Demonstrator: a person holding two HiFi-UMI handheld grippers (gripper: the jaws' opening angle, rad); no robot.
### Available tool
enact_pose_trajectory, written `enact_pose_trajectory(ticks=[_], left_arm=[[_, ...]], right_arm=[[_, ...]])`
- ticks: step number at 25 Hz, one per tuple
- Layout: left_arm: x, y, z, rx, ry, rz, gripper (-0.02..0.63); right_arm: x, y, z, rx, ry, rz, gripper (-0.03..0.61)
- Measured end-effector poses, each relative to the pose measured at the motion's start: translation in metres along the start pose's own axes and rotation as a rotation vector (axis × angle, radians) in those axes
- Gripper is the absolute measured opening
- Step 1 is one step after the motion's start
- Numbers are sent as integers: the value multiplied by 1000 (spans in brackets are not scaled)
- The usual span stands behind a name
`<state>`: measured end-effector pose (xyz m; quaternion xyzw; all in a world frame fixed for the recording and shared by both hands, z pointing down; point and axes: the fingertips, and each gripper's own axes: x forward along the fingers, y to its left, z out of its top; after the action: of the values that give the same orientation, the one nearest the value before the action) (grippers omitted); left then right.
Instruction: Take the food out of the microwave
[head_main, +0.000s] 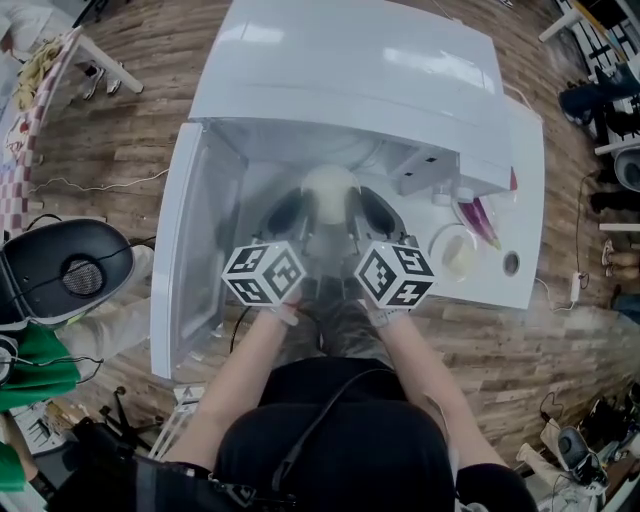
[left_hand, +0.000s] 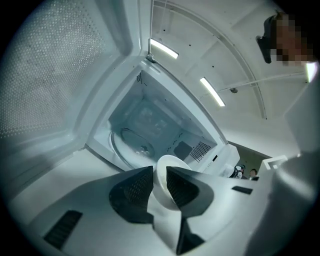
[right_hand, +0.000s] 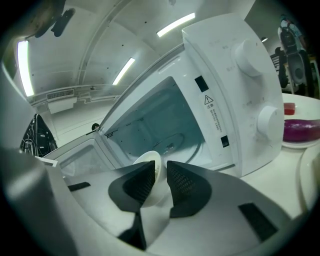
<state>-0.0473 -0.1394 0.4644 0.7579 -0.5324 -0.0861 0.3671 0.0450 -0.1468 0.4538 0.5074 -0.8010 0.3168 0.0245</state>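
Left gripper (left_hand: 160, 182) and right gripper (right_hand: 161, 184) each clamped the bowl (head_main: 330, 190) rim, opposite sides. I saw the microwave (head_main: 340, 70) mouth just behind it, upper frame.

Glossy wht bowl (head_main: 330, 190), smooth wht microwave (head_main: 350, 70), wood-plank floor (head_main: 130, 130)

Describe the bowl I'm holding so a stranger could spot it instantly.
Start at the white microwave with its door open. Right before the cavity is a plain white bowl, its rim pinched by the left gripper and the right gripper. Unlike the plates on the counter, it is held in the air.
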Motion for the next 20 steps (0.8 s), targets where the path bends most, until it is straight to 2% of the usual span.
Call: enact_pose_trajectory(ticks=[20], left_arm=[[-21, -2, -36, 3, 84, 7, 89]], right_arm=[[-29, -10, -35, 66, 44, -36, 87]])
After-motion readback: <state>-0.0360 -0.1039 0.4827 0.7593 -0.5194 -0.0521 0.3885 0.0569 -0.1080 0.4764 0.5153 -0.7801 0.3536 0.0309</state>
